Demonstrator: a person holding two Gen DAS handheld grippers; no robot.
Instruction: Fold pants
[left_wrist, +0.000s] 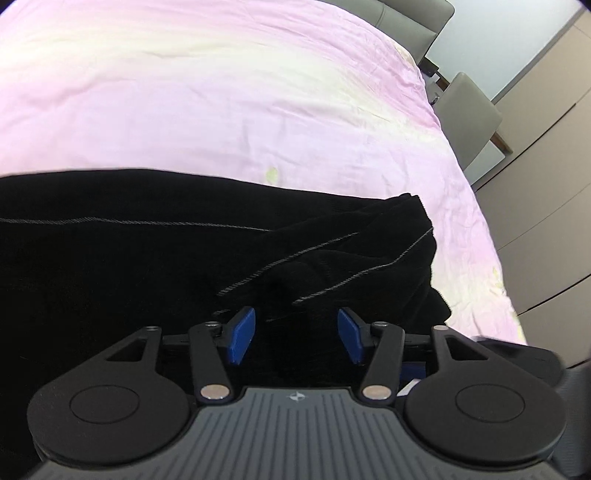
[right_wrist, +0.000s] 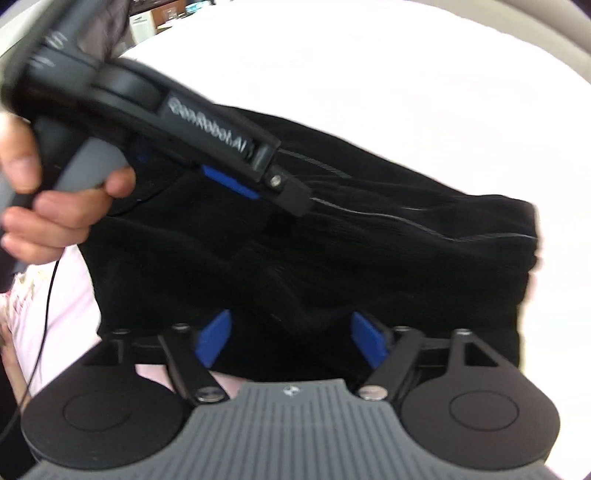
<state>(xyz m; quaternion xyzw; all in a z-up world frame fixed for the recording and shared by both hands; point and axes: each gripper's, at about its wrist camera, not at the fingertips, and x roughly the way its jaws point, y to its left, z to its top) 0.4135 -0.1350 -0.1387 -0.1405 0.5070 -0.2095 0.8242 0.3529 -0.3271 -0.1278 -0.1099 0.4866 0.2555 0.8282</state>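
Black pants (left_wrist: 147, 258) lie in a folded, bunched heap on a pink bed (left_wrist: 221, 110), and we hold both grippers just above them with nothing in their grasp. Our left gripper (left_wrist: 295, 334) points steeply down at the heap, its blue pads (left_wrist: 242, 334) standing apart with only cloth showing beyond the gap; our right gripper (right_wrist: 291, 341) hangs the same way over the near edge, jaws wide and empty. We judge this a pause between folds: the open jaws suggest a layer has been laid down and a fresh hold is being sought. The left view alone shows the grey stitching lines running across the fabric, the crumpled end of the heap and grey chairs (left_wrist: 472, 110) past the bed's far side. The right view alone shows a hand (right_wrist: 55, 206) wrapped round the left gripper's grey handle and how close that tool sits above the cloth, though motion blurs it.
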